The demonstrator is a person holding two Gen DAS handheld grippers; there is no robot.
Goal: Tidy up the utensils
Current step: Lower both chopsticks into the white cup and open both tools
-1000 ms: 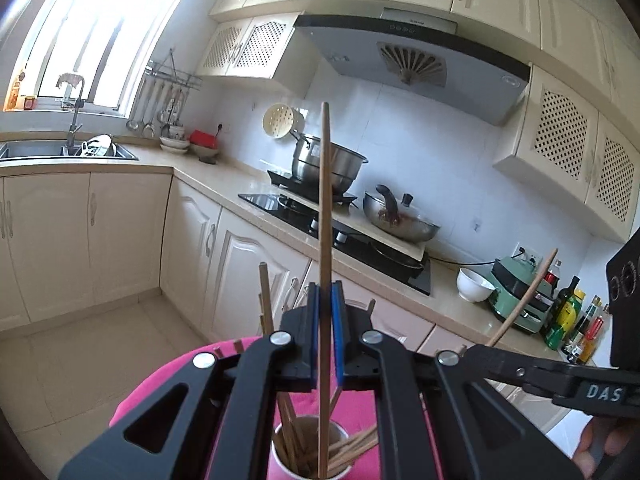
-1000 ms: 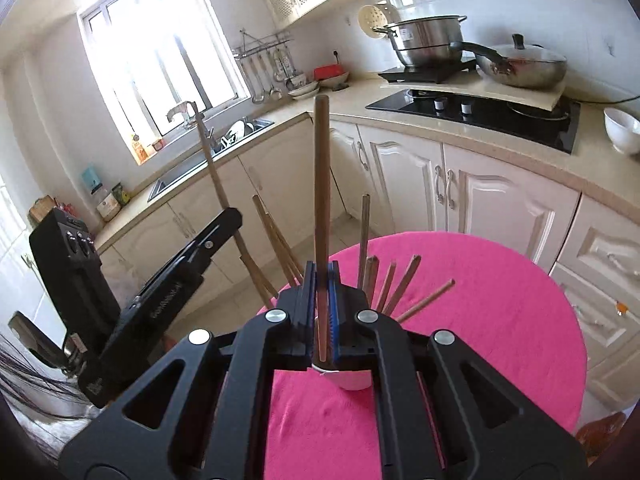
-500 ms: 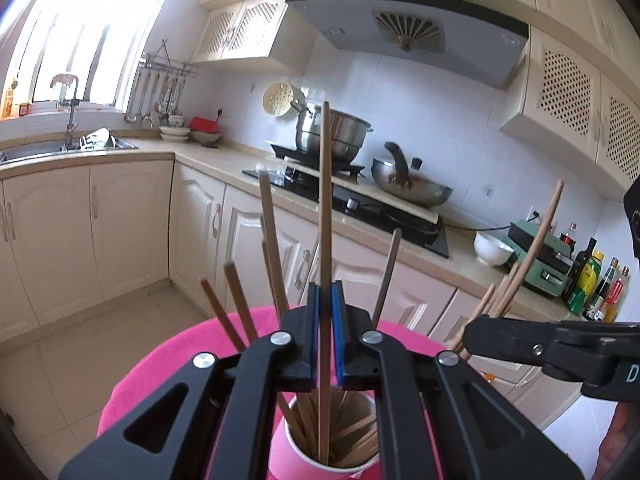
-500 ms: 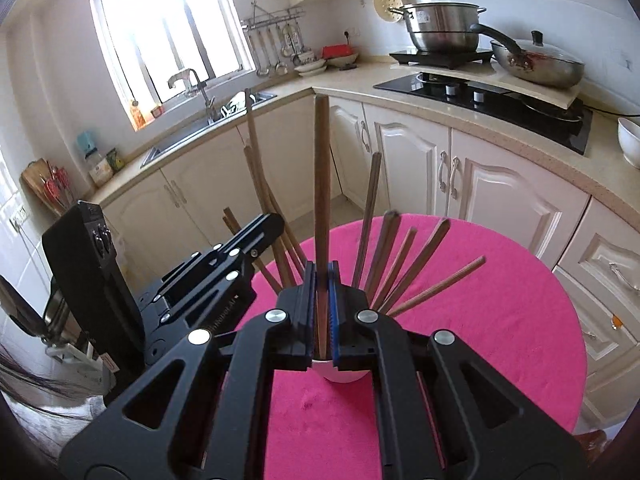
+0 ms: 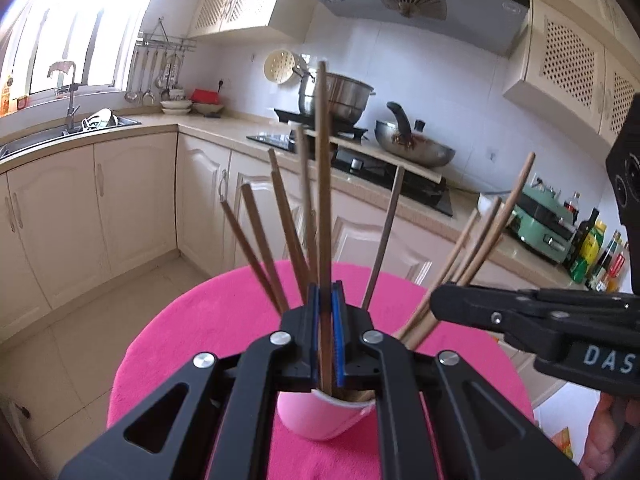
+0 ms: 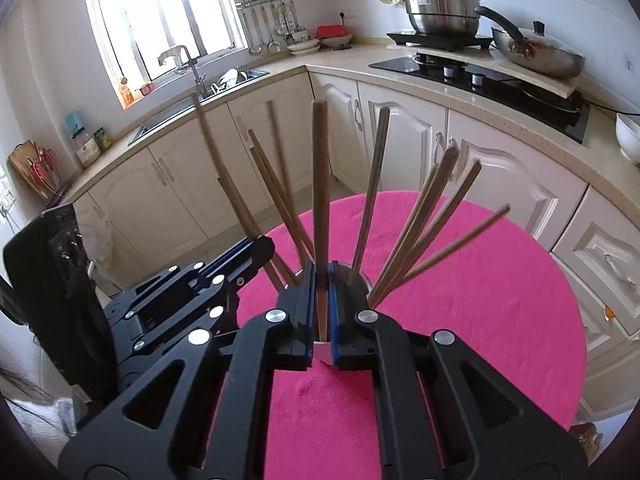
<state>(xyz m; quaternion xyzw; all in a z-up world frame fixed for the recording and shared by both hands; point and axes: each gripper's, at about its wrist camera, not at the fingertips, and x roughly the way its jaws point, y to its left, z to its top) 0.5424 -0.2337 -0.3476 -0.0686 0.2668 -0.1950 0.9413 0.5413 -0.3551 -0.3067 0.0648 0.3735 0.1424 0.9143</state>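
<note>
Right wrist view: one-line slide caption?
Right gripper clamps an upright wooden chopstick over the chopstick-filled cup on the pink tablecloth.

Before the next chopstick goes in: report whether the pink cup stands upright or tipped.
Upright: the pink cup sits on the pink cloth, mouth up.

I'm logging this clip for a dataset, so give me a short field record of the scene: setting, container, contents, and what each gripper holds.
setting: kitchen, round table with pink cloth
container: pink cup standing on the cloth
contents: many wooden chopsticks fanned out in the cup
left gripper: shut on one chopstick, upright over the cup
right gripper: shut on another chopstick, upright, lower end at the cup
</note>
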